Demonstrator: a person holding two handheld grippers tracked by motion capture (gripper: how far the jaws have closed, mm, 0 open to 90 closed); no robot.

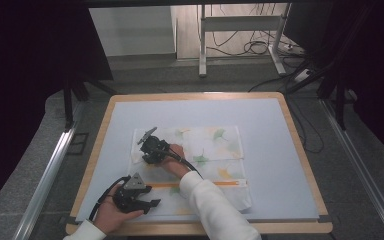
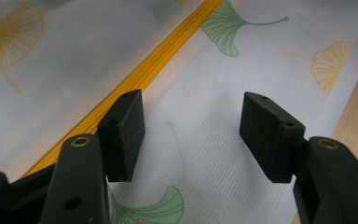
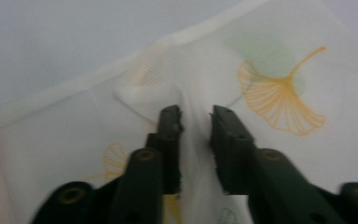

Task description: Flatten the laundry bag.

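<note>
A white sheer cloth (image 1: 215,145) printed with green and yellow ginkgo leaves lies flat on the pale mat (image 1: 270,120), with a yellow stripe (image 1: 220,184) near its front edge. My right gripper (image 1: 146,149) is low over the cloth's far left corner. In the right gripper view the cloth (image 3: 307,70) has a raised wrinkle, and my right gripper (image 3: 196,140) has a narrow gap with fabric in it; the pads stand apart. My left gripper (image 1: 150,202) rests at the front left. In the left gripper view my left gripper (image 2: 191,130) is wide open over the cloth (image 2: 261,56) beside the stripe (image 2: 154,65).
The mat covers a wooden table whose rim (image 1: 200,228) shows all round. White sleeves (image 1: 215,210) come in from the bottom. Beyond the table are a grey floor, a metal desk frame (image 1: 240,25) and loose cables (image 1: 260,47).
</note>
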